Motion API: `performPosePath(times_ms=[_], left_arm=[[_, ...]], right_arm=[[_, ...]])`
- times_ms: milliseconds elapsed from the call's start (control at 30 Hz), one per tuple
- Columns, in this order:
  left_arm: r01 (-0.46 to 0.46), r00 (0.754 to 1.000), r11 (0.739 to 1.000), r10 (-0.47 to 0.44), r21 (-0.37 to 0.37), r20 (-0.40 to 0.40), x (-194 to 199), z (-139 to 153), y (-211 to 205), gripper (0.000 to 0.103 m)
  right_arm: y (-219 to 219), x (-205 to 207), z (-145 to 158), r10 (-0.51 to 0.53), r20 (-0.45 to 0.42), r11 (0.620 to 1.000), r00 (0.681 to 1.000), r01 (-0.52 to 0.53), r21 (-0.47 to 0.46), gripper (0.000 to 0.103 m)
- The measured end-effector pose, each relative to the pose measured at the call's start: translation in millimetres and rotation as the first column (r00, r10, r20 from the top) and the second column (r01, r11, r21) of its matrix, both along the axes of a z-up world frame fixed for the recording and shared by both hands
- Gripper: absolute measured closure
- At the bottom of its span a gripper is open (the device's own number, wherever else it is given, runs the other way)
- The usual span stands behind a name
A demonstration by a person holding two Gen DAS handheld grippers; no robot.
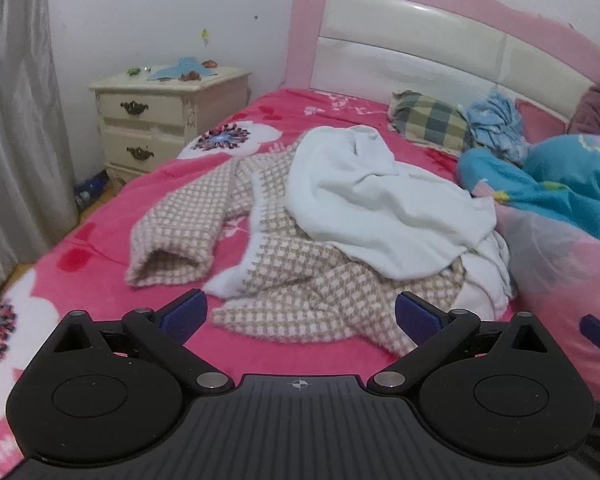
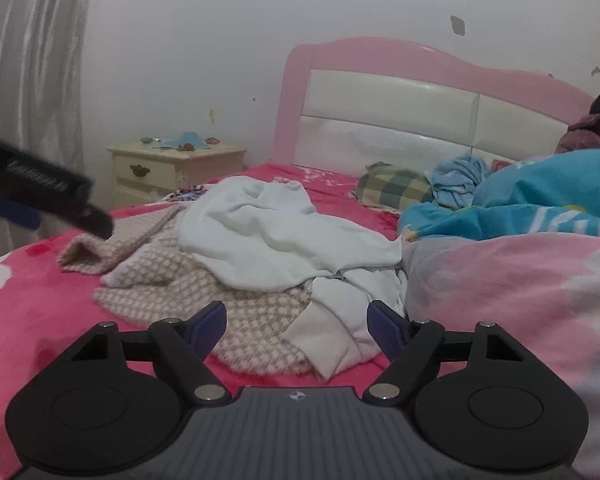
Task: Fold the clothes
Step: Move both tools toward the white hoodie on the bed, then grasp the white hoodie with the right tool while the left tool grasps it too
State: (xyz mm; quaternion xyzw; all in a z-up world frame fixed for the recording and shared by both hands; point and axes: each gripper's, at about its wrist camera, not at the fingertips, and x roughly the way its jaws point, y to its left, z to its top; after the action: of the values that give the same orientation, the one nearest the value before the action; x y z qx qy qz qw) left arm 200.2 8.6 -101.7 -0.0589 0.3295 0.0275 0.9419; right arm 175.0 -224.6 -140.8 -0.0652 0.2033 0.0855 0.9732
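Both tongs stand spread and empty: the left gripper (image 1: 300,314) and right gripper (image 2: 298,326) hover low over a heaped beige checked garment (image 1: 300,280) with a white garment (image 1: 380,208) crumpled on top, mid-bed on the pink floral blanket (image 1: 100,232). Neither piece lies folded. Judging by the heap, separating or spreading one garment flat would come before any fold.

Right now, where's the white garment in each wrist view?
Left wrist: white garment sits centre, slightly right, draped over the checked beige garment.
Right wrist: white garment sits centre, slightly left, on the same checked garment.
Shared landmark: cream nightstand, left of the pink headboard.
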Motion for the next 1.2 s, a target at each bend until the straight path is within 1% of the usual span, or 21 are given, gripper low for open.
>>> performPosePath(times_ms=[67, 167, 233, 300, 367, 467, 567, 633, 667, 700, 733, 767, 800, 833, 867, 933, 1000, 1067, 1133, 1167, 1200], left_arm=[[0.012, 1.0, 1.0, -0.012, -0.001, 0.014, 9, -7, 2, 0.006], [0.035, 0.999, 0.999, -0.035, 0.014, 0.027, 16, -18, 7, 0.011], [0.059, 0.998, 0.998, -0.059, 0.025, 0.026, 20, -24, 12, 0.022], [0.086, 0.996, 0.996, -0.086, 0.034, 0.021, 21, -28, 19, 0.023], [0.092, 0.996, 0.995, -0.093, 0.029, 0.017, 20, -30, 29, 0.026], [0.088, 0.996, 0.996, -0.088, 0.013, 0.011, 18, -34, 45, 0.026], [0.083, 0.997, 0.997, -0.083, -0.004, 0.006, 16, -37, 61, 0.026], [0.079, 0.997, 0.997, -0.079, -0.013, 0.001, 15, -39, 72, 0.025], [0.076, 0.997, 0.997, -0.076, -0.011, -0.003, 14, -40, 76, 0.025], [0.074, 0.997, 0.997, -0.074, -0.005, -0.002, 13, -40, 79, 0.025], [0.074, 0.997, 0.997, -0.074, 0.003, 0.002, 12, -40, 81, 0.025], [0.071, 0.997, 0.997, -0.071, 0.009, 0.007, 12, -39, 83, 0.024], [0.067, 0.998, 0.998, -0.068, 0.013, 0.01, 12, -39, 84, 0.024], [0.063, 0.998, 0.998, -0.063, 0.011, 0.011, 12, -38, 84, 0.024], [0.059, 0.998, 0.998, -0.06, 0.008, 0.012, 12, -37, 85, 0.024], [0.058, 0.998, 0.998, -0.058, 0.001, 0.016, 13, -35, 82, 0.024], [0.063, 0.998, 0.998, -0.063, -0.008, 0.021, 13, -31, 79, 0.023], [0.071, 0.997, 0.997, -0.07, -0.026, 0.028, 14, -26, 74, 0.022], [0.076, 0.997, 0.995, -0.075, -0.059, 0.029, 15, -22, 73, 0.021], [0.077, 0.997, 0.994, -0.075, -0.08, 0.029, 16, -21, 72, 0.02], [0.076, 0.997, 0.991, -0.074, -0.109, 0.028, 16, -19, 72, 0.019]], right_arm=[[8, 26, -3, -0.003, 0.002, 1.0, 1.0, 0.003, -0.015, 0.023], [23, 68, -2, 0.005, 0.004, 1.0, 1.0, -0.005, -0.026, 0.023], [34, 99, 0, 0.013, 0.0, 1.0, 1.0, -0.013, -0.023, 0.019], [46, 130, -1, 0.029, -0.031, 0.999, 0.999, -0.029, -0.016, 0.014], [59, 160, -5, 0.036, -0.062, 0.999, 0.997, -0.038, -0.028, 0.013], [75, 194, -12, 0.048, -0.1, 0.998, 0.994, -0.052, -0.032, 0.011], [91, 219, -27, 0.027, -0.176, 0.995, 0.984, -0.043, -0.085, 0.01], [98, 232, -41, -0.008, -0.246, 0.991, 0.969, -0.026, -0.134, 0.01], [99, 235, -47, -0.029, -0.268, 0.987, 0.963, -0.014, -0.159, 0.016], [97, 234, -50, -0.048, -0.262, 0.986, 0.964, 0.004, -0.166, 0.031], [91, 233, -48, -0.064, -0.249, 0.991, 0.966, 0.031, -0.133, 0.041], [82, 232, -43, -0.075, -0.251, 0.996, 0.965, 0.06, -0.067, 0.079], [74, 233, -39, -0.082, -0.259, 0.996, 0.962, 0.084, -0.002, 0.1], [68, 231, -33, -0.086, -0.253, 0.994, 0.963, 0.101, 0.044, 0.1], [64, 225, -26, -0.075, -0.233, 0.993, 0.969, 0.094, 0.072, 0.1], [58, 212, -14, -0.026, -0.199, 0.993, 0.98, 0.049, 0.111, 0.1], [44, 198, -2, 0.048, -0.197, 0.981, 0.979, -0.008, 0.195, 0.1], [27, 181, 8, 0.148, -0.18, 0.959, 0.972, -0.097, 0.265, 0.1], [8, 161, 15, 0.228, -0.177, 0.935, 0.957, -0.164, 0.315, 0.1], [1, 151, 16, 0.258, -0.18, 0.927, 0.949, -0.19, 0.324, 0.1], [-5, 141, 16, 0.278, -0.189, 0.926, 0.942, -0.21, 0.313, 0.1]])
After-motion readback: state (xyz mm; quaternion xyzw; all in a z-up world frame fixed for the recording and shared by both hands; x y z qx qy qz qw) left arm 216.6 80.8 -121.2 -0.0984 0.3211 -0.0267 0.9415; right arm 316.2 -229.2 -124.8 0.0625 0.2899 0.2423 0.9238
